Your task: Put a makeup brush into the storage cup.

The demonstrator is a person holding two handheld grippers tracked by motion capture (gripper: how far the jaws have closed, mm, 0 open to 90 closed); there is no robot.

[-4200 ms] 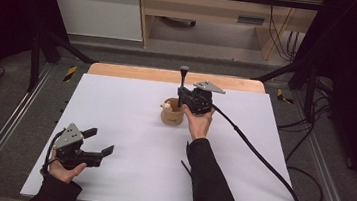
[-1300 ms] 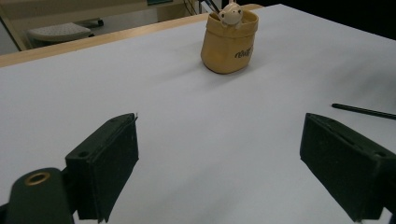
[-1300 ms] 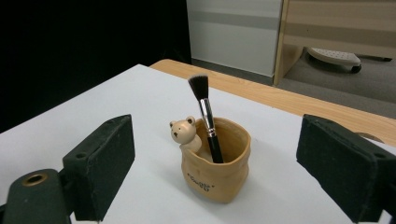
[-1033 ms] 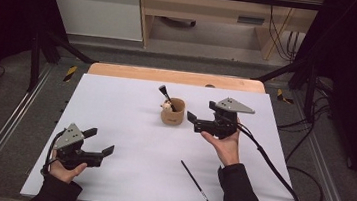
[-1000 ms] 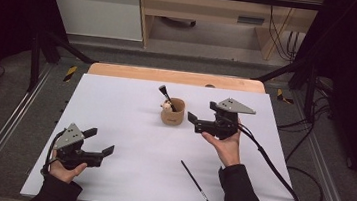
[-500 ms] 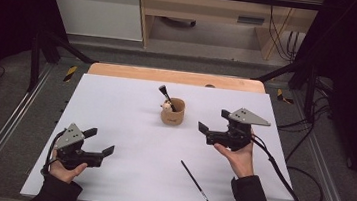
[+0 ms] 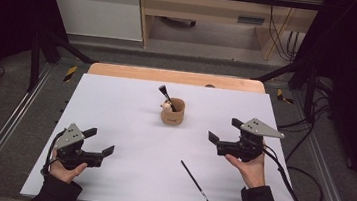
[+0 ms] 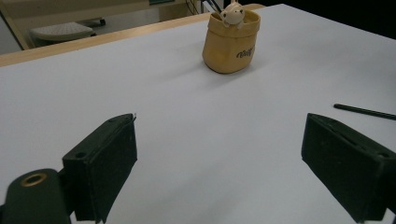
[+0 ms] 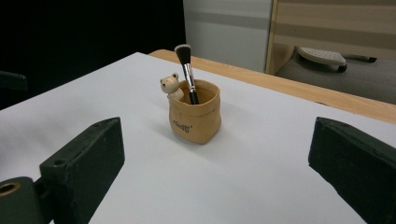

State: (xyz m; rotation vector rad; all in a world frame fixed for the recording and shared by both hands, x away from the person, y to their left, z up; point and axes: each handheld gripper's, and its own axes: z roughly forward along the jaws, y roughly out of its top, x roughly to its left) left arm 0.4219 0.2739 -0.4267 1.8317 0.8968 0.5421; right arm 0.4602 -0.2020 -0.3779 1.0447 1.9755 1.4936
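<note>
Right gripper: jaws wide and empty, just been opening, near the tabletop's right edge.
Left gripper: wide apart, empty, near the front-left corner.
Holder: mid-tabletop, toward the far edge, makeup brush leaning inside.
Thin brush: flat near the front edge.

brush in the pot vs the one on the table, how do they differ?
The makeup brush stands tilted in the pot, bristles up; the thin brush lies flat on the table, apart from it. The makeup brush has a wide bristle head; the thin brush is slim throughout. Both have dark handles.
</note>
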